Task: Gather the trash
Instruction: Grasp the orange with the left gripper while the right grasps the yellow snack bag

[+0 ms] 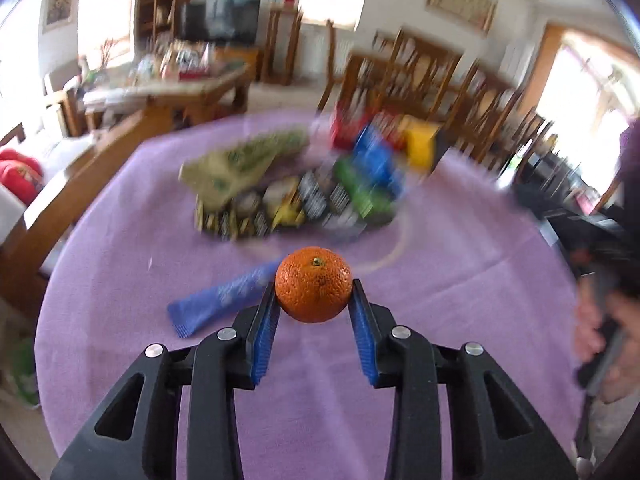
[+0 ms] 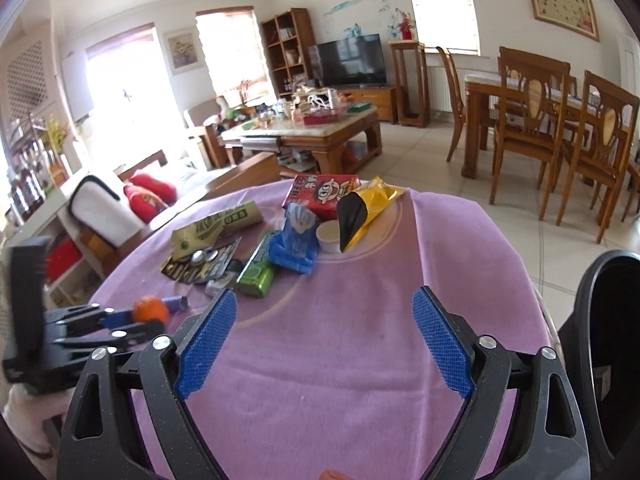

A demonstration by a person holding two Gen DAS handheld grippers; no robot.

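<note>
My left gripper (image 1: 314, 292) is shut on an orange mandarin (image 1: 314, 290) and holds it above the purple tablecloth (image 1: 440, 300). The mandarin (image 2: 150, 309) and left gripper (image 2: 154, 316) also show at the left of the right wrist view. My right gripper (image 2: 324, 312) is open and empty above the cloth (image 2: 340, 360). A pile of trash lies at mid-table: a green wrapper (image 2: 216, 226), a blister pack (image 2: 202, 262), a green gum pack (image 2: 258, 270), a blue packet (image 2: 296, 238), a red box (image 2: 324, 194), a yellow-black bag (image 2: 360, 210). A blue wrapper (image 1: 220, 300) lies beside the mandarin.
A black bin (image 2: 608, 340) stands at the table's right edge. A small white cup (image 2: 330, 236) sits by the yellow bag. Beyond the table are a sofa (image 2: 148, 196), a coffee table (image 2: 320, 132) and dining chairs (image 2: 560, 136).
</note>
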